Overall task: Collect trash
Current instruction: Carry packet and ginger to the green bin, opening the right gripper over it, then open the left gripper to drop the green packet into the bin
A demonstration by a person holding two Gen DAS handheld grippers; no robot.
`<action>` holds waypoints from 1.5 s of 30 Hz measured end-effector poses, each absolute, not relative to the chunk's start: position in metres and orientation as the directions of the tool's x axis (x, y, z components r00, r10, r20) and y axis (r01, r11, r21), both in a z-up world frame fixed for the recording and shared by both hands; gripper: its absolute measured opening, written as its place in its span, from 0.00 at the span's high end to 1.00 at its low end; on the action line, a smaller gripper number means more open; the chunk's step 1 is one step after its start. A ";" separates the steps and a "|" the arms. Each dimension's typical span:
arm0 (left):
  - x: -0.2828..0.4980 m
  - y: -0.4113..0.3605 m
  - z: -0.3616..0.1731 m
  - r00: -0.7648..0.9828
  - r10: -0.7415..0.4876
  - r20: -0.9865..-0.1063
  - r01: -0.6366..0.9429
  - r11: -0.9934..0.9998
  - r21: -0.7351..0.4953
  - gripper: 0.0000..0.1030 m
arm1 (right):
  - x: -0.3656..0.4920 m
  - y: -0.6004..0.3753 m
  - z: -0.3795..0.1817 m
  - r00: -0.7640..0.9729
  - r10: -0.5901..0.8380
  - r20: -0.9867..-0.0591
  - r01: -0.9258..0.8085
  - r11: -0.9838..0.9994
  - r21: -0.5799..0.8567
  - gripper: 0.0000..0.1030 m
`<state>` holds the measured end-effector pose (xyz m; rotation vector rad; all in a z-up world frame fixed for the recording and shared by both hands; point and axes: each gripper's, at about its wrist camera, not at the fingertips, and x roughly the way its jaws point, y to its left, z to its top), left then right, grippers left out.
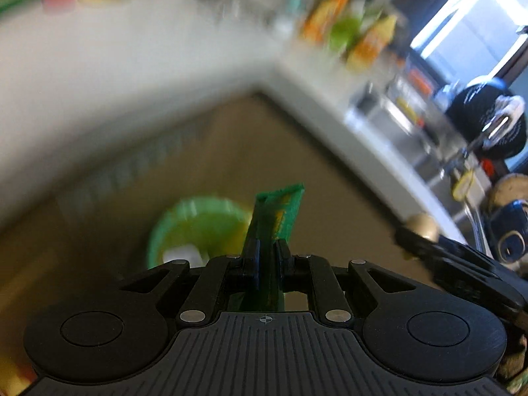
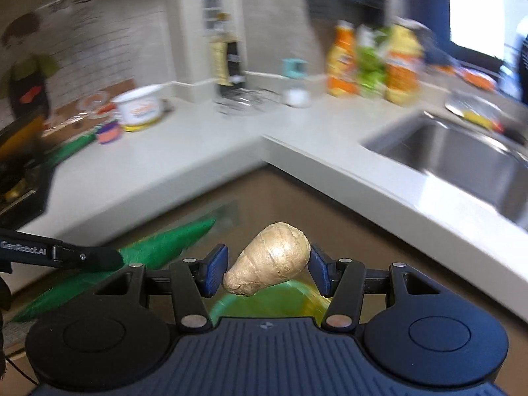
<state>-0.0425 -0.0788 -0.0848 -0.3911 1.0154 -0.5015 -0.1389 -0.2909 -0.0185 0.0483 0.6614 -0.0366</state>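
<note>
While my left tool (image 1: 267,257) pinches a green wrapper (image 1: 279,211) and my right tool (image 2: 269,269) squeezes ginger (image 2: 269,264), both hang over the green bin (image 1: 198,224); next I let go.

**Matt plastic, brushed steel, rough ginger skin**

The left hand-held gripper (image 1: 267,260) is matt black plastic with a ribbed body and small bright metal pins; its blue pads look rubbery. It pinches a thin green wrapper (image 1: 280,211), a slightly crinkled film. In the right hand-held gripper (image 2: 269,270) sits a piece of ginger (image 2: 270,259), tan, dry and rough, with faint rings. The table (image 2: 204,161) is smooth, pale and faintly glossy. The sink (image 2: 462,155) is brushed shiny steel. The green bin (image 1: 198,227) below looks like translucent plastic.
</note>
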 end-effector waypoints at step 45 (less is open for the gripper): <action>0.007 -0.135 -0.281 0.196 -0.470 -0.861 0.056 0.882 -0.468 0.78 | -0.248 -0.425 -0.195 0.430 -0.130 -0.893 0.547 0.824 0.144 0.83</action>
